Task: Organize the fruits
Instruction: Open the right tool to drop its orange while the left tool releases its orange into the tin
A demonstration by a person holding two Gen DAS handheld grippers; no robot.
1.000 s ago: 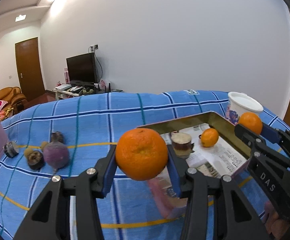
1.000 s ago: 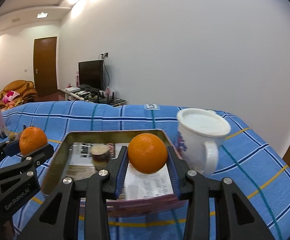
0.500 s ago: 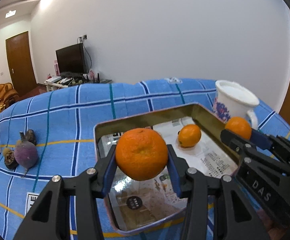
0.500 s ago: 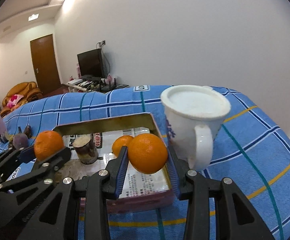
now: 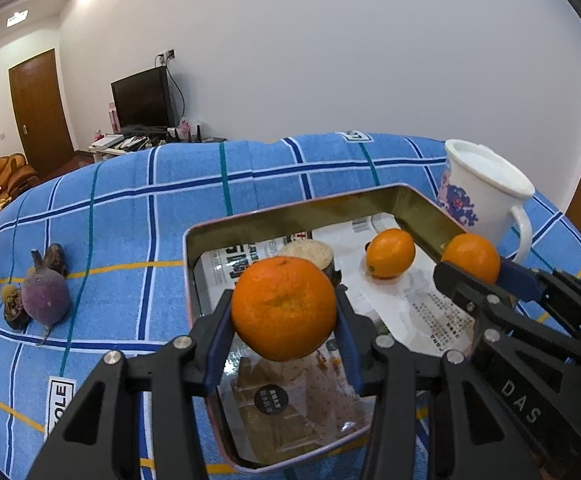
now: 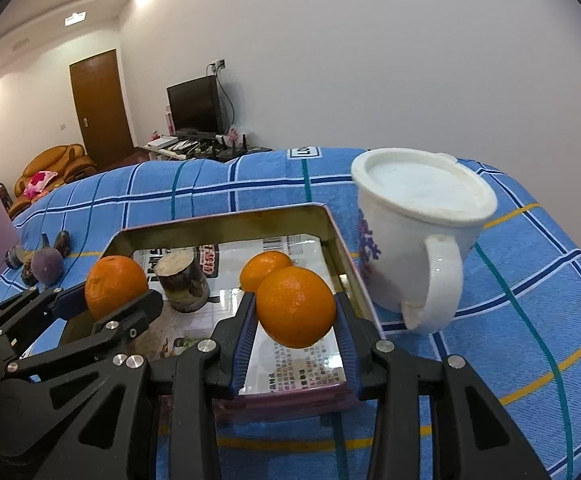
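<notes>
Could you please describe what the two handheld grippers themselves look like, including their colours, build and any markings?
Both are matte black linkage frames with triangular cut-outs and silver screw heads at the pivots. The left gripper and the right gripper each have jaws lined with blue ribbed pads. Seen from the left wrist camera, the right gripper's side carries white "DAS" lettering. No cables, hands or sleeves are visible.

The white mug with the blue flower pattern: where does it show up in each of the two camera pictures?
Left wrist view: the white mug stands at the right edge, beyond the far right corner of the metal tray.
Right wrist view: the mug is large, right of centre, handle toward the camera, just right of the tray.
Shared landmark: the loose orange lying in the tray, near the mug's side.
</notes>
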